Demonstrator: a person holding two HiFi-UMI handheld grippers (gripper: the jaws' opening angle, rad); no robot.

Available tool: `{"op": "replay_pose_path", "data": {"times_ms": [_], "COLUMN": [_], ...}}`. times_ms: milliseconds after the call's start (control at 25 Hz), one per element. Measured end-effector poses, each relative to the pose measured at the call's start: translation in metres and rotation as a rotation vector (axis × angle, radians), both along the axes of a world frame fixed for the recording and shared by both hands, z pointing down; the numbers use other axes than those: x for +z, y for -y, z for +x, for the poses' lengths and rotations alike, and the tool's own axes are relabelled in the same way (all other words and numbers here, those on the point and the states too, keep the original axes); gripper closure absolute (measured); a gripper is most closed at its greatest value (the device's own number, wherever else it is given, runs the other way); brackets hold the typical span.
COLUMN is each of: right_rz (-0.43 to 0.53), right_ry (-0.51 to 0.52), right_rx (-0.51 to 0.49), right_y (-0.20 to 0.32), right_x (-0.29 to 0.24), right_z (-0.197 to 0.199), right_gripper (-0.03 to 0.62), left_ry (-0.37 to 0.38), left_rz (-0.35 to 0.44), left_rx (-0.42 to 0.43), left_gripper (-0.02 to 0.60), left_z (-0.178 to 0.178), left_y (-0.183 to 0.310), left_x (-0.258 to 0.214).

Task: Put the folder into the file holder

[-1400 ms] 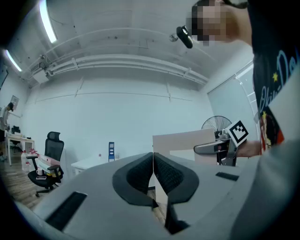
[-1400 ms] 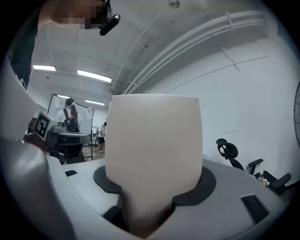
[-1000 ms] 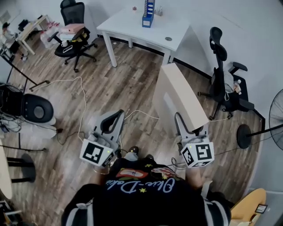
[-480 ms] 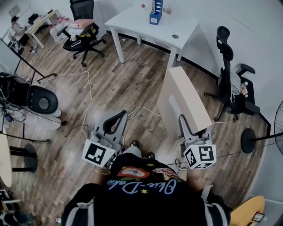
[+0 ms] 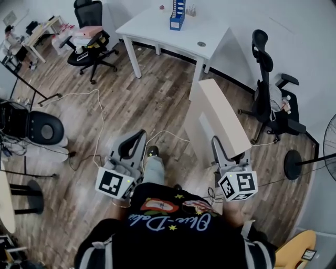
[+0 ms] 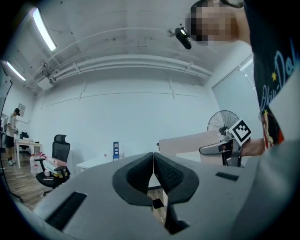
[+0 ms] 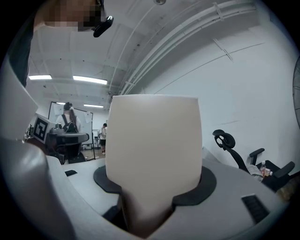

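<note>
Beige folder (image 5: pixel 220 118) is held pinched upright in the right tool (image 5: pixel 229 152) above the floor, left tool (image 5: pixel 134 143) pressed together on nothing, blue file holder (image 5: pixel 177 14) seen well apart on the white tabletop (image 5: pixel 157 29), insertion not yet done.

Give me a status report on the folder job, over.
Left gripper shut, empty. Right gripper shut on folder. File holder on white table ahead, not yet reached. Cable across floor between.
</note>
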State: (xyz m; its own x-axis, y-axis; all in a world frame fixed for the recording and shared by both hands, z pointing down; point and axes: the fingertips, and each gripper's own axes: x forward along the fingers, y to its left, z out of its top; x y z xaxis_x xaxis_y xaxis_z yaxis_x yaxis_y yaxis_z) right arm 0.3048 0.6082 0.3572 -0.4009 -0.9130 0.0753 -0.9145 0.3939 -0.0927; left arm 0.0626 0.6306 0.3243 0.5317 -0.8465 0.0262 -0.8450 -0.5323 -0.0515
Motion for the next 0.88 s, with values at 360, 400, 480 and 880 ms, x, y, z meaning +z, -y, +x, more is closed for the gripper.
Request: {"op": "replay_pose_path", "data": {"times_ms": [360,400,480,880], "right_rz": [0.032,0.032,0.028,0.005], "right_ry": [-0.037,-0.037,-0.038,-0.046], "right_rx": [0.063,0.064,0.066,0.115], "right_y": [0.066,0.074,0.089,0.178], "right_x": [-0.016,-0.016,-0.016,-0.020], "right_z": [-0.015,-0.019,-0.027,-0.070], "right_gripper": [0.332,0.332,0.332,0.332], "left_ry": [-0.010,-0.013,-0.034,-0.041], "left_rz": [0.036,0.031,0.020,0.004], "left_rx": [0.062,0.063,0.069,0.117], "left_gripper": [0.577,0.577,0.577,0.577], "left_z": [-0.015,-0.020,-0.027,-0.070], "left_y": [0.085,0.096,0.114,0.211], "left_x": [-0.005,-0.003,0.001,0.005]}}
